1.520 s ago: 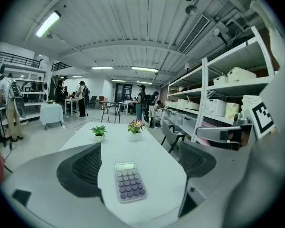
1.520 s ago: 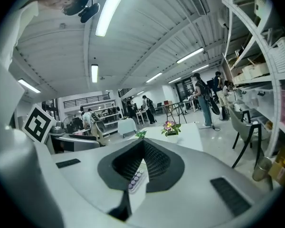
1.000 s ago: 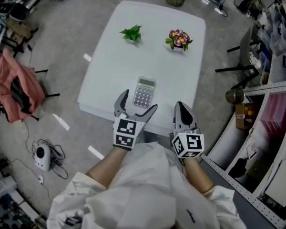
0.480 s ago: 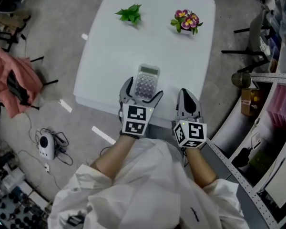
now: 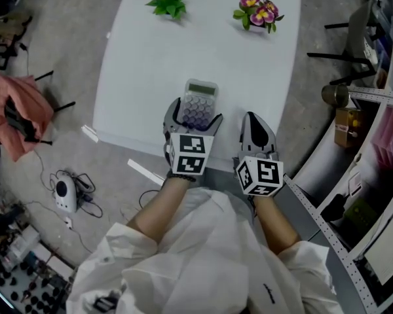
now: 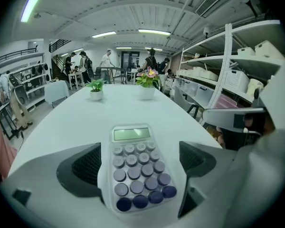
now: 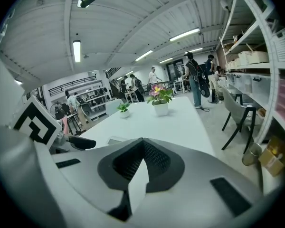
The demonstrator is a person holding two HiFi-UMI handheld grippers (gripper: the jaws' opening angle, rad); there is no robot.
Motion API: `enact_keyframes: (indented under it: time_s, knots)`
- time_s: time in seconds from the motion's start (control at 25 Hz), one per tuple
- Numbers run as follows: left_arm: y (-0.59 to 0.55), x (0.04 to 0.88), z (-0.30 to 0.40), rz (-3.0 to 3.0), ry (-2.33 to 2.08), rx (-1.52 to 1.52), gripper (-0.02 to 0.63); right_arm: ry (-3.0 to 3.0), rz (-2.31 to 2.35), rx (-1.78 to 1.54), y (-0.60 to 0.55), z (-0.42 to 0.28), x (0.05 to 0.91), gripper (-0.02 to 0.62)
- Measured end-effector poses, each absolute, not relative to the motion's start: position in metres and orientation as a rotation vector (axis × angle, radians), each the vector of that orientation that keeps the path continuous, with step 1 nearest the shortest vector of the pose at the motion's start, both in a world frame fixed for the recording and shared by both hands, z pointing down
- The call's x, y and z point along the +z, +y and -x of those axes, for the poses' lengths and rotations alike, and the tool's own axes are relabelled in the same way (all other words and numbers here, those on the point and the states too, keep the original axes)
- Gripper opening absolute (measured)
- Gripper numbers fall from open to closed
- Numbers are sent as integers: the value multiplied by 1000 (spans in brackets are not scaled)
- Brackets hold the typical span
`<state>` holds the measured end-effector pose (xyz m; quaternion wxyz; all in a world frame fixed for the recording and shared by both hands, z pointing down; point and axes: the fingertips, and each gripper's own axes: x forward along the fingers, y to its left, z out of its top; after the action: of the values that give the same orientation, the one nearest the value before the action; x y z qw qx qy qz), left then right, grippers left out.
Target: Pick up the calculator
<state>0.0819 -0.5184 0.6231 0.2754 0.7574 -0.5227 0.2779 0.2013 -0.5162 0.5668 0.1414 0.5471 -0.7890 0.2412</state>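
One calculator [image 5: 198, 102] in play, lying flat on the white desk [image 5: 144, 57] near its front edge, display end pointing away from the person and the rows of round purple keys nearest. Two potted plants stand at the far end of the desk, well apart from the calculator: a green leafy plant [image 5: 167, 4] on the left and a pink-flowered plant [image 5: 257, 13] on the right.

Two tongs, one in each hand. The left tongs [image 5: 194, 115] are spread wide and straddle the calculator's near end, one jaw on each side of it. In the left gripper view the keypad fills the space between the two dark pads. The right-hand jaw stands clear of the calculator's edge with a gap showing. The left-hand jaw sits just beside the other edge, and whether it touches cannot be made out. No squeeze on it, then; the calculator rests on the desk.

The right tongs [image 5: 253, 123] hover at the desk's front edge, just to the right of the calculator, jaws pressed together to a point with nothing between them.
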Motion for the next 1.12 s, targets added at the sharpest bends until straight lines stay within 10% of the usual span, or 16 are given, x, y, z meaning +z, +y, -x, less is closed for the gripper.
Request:
enact_keyframes:
  time_s: [1.12]
  knots:
    - [-526,666,-81,-1976,-1457,817,492,-2250,-1548,758,-503,-195,601,18]
